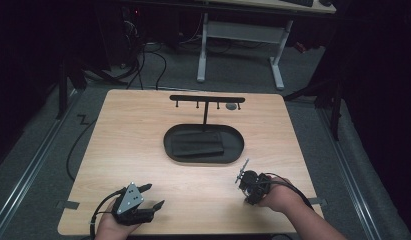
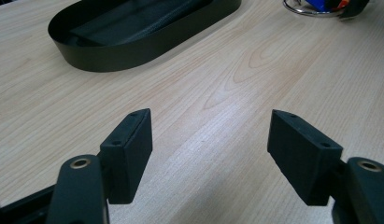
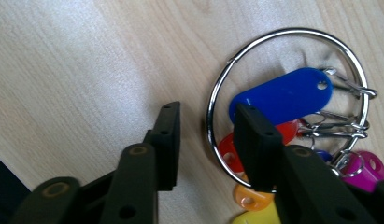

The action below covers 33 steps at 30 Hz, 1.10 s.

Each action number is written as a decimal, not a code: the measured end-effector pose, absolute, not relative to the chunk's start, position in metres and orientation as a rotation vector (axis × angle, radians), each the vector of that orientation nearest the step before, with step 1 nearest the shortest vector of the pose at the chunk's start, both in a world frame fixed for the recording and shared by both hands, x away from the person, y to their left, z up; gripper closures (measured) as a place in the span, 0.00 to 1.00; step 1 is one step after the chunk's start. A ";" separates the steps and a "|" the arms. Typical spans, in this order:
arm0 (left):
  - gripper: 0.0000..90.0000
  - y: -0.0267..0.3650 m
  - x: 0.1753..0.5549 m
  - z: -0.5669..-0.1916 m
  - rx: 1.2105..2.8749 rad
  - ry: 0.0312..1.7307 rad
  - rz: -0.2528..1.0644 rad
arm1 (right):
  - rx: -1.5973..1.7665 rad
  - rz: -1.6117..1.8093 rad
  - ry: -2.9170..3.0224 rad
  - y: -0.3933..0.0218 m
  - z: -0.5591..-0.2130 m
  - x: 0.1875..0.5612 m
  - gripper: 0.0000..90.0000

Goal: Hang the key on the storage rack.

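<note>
Near the front edge of the wooden table (image 1: 143, 145), toward its left corner, the left gripper (image 1: 152, 196) rests low in the person's left hand (image 1: 113, 226). Its jaws are spread wide, and in the left gripper view there is only bare wood between them.

Near the front right corner, the person's right hand (image 1: 277, 196) holds the right gripper (image 1: 241, 176) tilted down to the table surface. In the right gripper view its jaws are partly closed and stand on both sides of the rim of a metal key ring (image 3: 292, 35), which lies flat on the wood. One jaw is outside the ring and the other is inside, over the tags. It cannot be told if the pads already press on the wire. The ring carries several plastic key tags: a blue tag (image 3: 283, 95) on top, a red tag (image 3: 227, 151), an orange tag (image 3: 248, 198), a yellow tag (image 3: 255, 219) and a pink tag (image 3: 367, 170).

Farther away, in the middle of the table, lies a black oval tray (image 1: 175, 152). Behind it, near the far edge, a black T-shaped stand (image 1: 207, 99) with small hooks is upright.
</note>
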<state>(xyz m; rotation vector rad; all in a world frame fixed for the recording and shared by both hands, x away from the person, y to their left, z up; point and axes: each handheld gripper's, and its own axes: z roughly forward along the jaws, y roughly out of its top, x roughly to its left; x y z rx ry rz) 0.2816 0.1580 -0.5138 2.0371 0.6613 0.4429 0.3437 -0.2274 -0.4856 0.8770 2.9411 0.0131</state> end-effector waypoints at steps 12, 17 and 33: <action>0.35 0.156 0.281 -0.514 2.051 0.651 0.443 | 0.908 -0.005 2.997 -0.222 -0.488 0.348 0.86; 0.35 0.155 0.280 -0.515 2.061 0.642 0.439 | 0.903 -0.019 3.007 -0.219 -0.488 0.349 0.95; 0.35 0.156 0.281 -0.515 2.058 0.651 0.441 | 0.871 -0.016 2.909 -0.223 -0.452 0.347 0.97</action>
